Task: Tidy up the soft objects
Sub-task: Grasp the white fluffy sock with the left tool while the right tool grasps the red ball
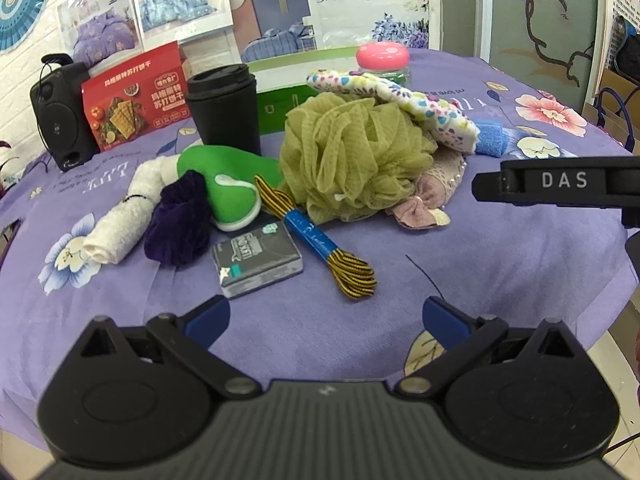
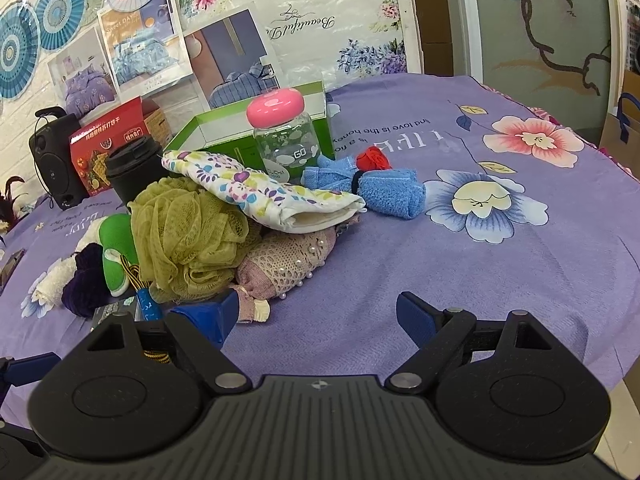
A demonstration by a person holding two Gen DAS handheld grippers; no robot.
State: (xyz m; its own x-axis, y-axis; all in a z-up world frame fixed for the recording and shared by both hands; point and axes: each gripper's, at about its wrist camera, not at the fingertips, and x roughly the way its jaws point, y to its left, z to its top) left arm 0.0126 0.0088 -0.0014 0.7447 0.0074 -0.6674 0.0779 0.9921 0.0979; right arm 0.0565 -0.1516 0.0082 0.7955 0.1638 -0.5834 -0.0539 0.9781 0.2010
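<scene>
A pile of soft things lies on the purple flowered cloth: an olive bath pouf (image 1: 352, 156) (image 2: 188, 232), a flowered cloth mitt (image 1: 400, 104) (image 2: 264, 192), a pink lace piece with pearls (image 1: 428, 196) (image 2: 288, 260), a green slipper (image 1: 232, 188), a purple velvet scrunchie (image 1: 180, 220), a white rolled towel (image 1: 124, 216), a blue rolled towel (image 2: 384, 192) and a yellow-black cord bundle (image 1: 320, 240). My left gripper (image 1: 326, 320) is open and empty, near the table's front edge. My right gripper (image 2: 316, 316) is open and empty, just right of the pile.
A green open box (image 2: 224, 128), a pink-lidded jar (image 2: 284, 140), a black cup (image 1: 224, 108), a red cracker box (image 1: 136, 96) and a black speaker (image 1: 60, 120) stand at the back. A grey tissue pack (image 1: 256, 260) lies in front. The right gripper's body (image 1: 560, 182) shows at right.
</scene>
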